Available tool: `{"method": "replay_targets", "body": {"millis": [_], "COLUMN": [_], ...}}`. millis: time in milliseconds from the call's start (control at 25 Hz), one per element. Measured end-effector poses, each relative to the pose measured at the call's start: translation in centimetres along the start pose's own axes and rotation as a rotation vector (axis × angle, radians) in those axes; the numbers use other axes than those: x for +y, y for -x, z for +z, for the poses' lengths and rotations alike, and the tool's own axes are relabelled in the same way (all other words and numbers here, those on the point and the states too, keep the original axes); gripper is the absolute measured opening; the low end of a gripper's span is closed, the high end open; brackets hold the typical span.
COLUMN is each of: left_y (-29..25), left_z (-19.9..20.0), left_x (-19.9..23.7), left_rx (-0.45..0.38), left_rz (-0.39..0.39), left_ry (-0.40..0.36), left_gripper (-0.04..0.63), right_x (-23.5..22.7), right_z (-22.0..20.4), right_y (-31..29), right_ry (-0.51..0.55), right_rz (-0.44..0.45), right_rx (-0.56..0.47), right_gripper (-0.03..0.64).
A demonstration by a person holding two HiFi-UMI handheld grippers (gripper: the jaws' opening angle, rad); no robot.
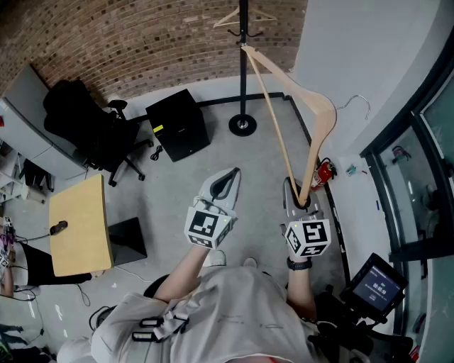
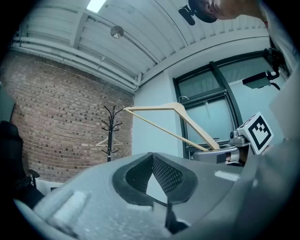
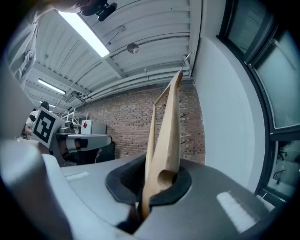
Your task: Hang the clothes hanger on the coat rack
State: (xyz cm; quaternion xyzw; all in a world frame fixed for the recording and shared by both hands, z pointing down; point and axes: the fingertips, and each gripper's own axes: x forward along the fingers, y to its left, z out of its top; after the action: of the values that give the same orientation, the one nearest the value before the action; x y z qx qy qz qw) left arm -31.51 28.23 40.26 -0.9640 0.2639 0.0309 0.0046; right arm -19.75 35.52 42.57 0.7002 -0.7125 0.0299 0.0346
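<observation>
A black coat rack (image 1: 242, 71) stands by the brick wall at the top of the head view, and a wooden hanger (image 1: 237, 18) hangs on it. My right gripper (image 1: 299, 197) is shut on one end of a second wooden clothes hanger (image 1: 323, 135). That hanger rises from the jaws, and its far arm tip reaches the rack pole. Its metal hook (image 1: 360, 103) points toward the white wall. In the right gripper view the hanger (image 3: 169, 131) is pinched in my right gripper (image 3: 157, 183). My left gripper (image 1: 227, 183) is shut and empty, left of the right one. The left gripper view shows the rack (image 2: 110, 133) and held hanger (image 2: 187, 123).
A black office chair (image 1: 85, 124) and a black cabinet (image 1: 177, 124) stand left of the rack base (image 1: 242, 125). A wooden table (image 1: 78, 225) is at the left. A red fire extinguisher (image 1: 324, 170) sits by the white wall, and a dark window frame (image 1: 404, 142) runs along the right.
</observation>
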Motion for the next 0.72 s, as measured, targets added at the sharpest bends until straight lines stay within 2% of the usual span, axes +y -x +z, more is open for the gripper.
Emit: {"method": "replay_targets", "body": {"millis": [160,280,720], "left_y": [0.4,1.4,4.6], "left_z": [-0.2,-0.9,-3.2], "left_x": [0.5,2.8,10.6], "left_rx": [0.022,0.014,0.016], "left_rz": [-0.011,-0.011,0.061], "left_ry": [0.006,0.008,0.058], "left_gripper": [-0.002,-0.001,-0.002], "right_x": [1.1,3.2,8.2], "right_z": [0.0,-0.7,-1.5], "right_y": [-0.6,-2.2,-7.4], "right_ry": [-0.002,0.003,-0.026], "right_rz": [0.008,0.010,0.050], "right_rx": [0.006,0.029,0.070], "right_gripper": [0.005,0.005,0.005]}}
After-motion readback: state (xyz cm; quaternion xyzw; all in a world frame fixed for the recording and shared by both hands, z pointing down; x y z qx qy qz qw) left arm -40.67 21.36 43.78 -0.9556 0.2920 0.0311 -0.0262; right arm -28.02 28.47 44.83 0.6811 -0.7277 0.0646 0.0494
